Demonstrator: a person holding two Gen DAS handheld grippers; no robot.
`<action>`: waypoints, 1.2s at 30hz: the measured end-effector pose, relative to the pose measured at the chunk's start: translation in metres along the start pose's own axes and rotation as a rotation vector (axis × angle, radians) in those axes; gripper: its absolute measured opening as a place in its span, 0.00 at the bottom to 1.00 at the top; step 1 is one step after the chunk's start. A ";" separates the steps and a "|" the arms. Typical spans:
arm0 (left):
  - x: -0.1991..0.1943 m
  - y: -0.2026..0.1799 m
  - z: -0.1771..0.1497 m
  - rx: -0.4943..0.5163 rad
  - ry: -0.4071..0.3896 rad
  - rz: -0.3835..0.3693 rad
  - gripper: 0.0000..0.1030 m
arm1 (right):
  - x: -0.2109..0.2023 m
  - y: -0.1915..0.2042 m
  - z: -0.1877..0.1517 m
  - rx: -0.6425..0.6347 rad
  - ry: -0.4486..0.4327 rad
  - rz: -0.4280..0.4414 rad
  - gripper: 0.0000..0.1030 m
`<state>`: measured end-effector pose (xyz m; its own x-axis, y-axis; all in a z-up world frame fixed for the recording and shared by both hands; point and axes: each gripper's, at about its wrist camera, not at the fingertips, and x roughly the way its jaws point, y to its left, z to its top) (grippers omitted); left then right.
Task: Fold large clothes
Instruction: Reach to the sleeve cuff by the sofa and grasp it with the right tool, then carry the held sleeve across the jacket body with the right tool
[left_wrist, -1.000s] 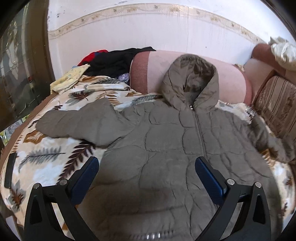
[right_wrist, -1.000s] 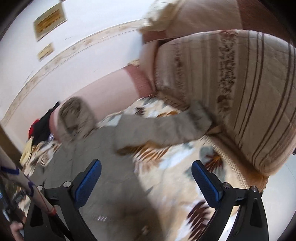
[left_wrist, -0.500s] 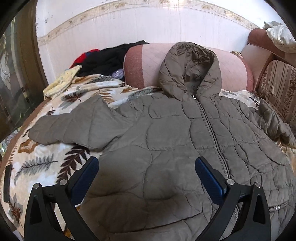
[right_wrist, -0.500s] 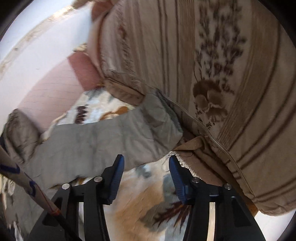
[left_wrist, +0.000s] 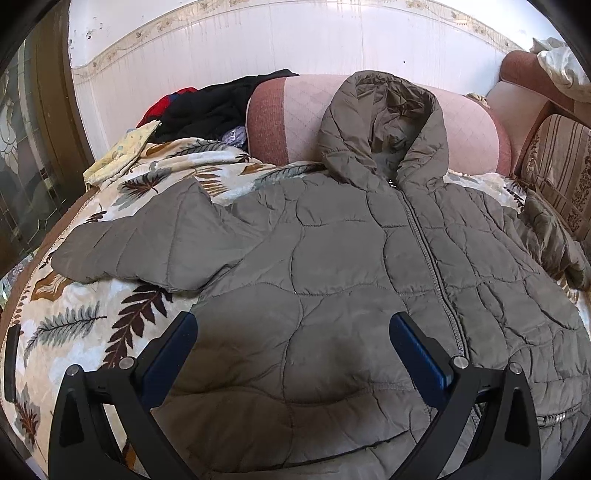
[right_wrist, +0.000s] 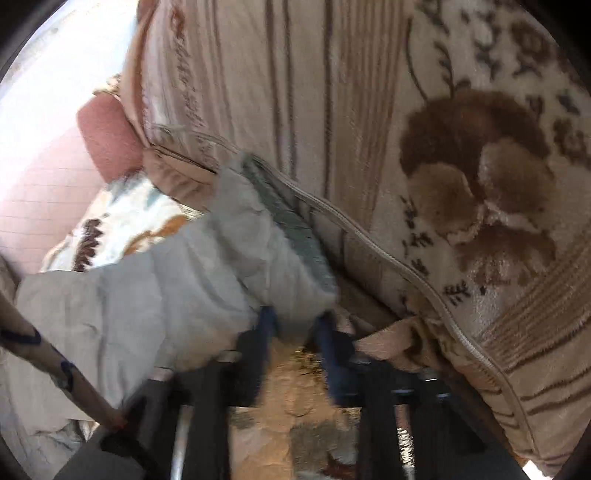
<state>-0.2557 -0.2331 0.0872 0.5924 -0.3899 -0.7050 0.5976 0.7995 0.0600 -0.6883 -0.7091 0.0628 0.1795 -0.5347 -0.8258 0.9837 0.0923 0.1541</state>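
A: What had changed at our right gripper (right_wrist: 295, 325)?

B: Its jaws, wide a second earlier, had narrowed onto the sleeve cuff (right_wrist: 291, 236) beside the striped cushion (right_wrist: 369, 110); blur prevented confirming a firm grip.

A: And the left gripper (left_wrist: 293, 332)?

B: Jaws fully open, empty, above the jacket (left_wrist: 332, 266) spread on the leaf-print blanket (left_wrist: 66, 325). Sleeve fold imminent, we judged.

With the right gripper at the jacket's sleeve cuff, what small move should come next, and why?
Probably close the right gripper on the sleeve cuff, then lift it toward the jacket body. The cuff's edge sits between the narrowed fingers, wedged against the striped cushion; blur hides whether they grip yet. The left gripper hovers open over the zipped front.
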 end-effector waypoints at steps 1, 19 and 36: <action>0.000 0.000 0.000 0.002 -0.001 0.001 1.00 | -0.006 0.000 0.001 -0.005 -0.017 0.004 0.13; -0.016 0.010 0.001 -0.017 -0.043 0.006 1.00 | -0.159 0.060 0.023 -0.168 -0.237 0.106 0.09; -0.025 0.054 0.004 -0.056 -0.042 0.097 1.00 | -0.317 0.253 -0.030 -0.475 -0.342 0.471 0.09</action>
<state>-0.2361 -0.1823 0.1109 0.6691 -0.3275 -0.6671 0.5061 0.8581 0.0863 -0.4961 -0.4915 0.3473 0.6461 -0.5734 -0.5038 0.7144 0.6867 0.1346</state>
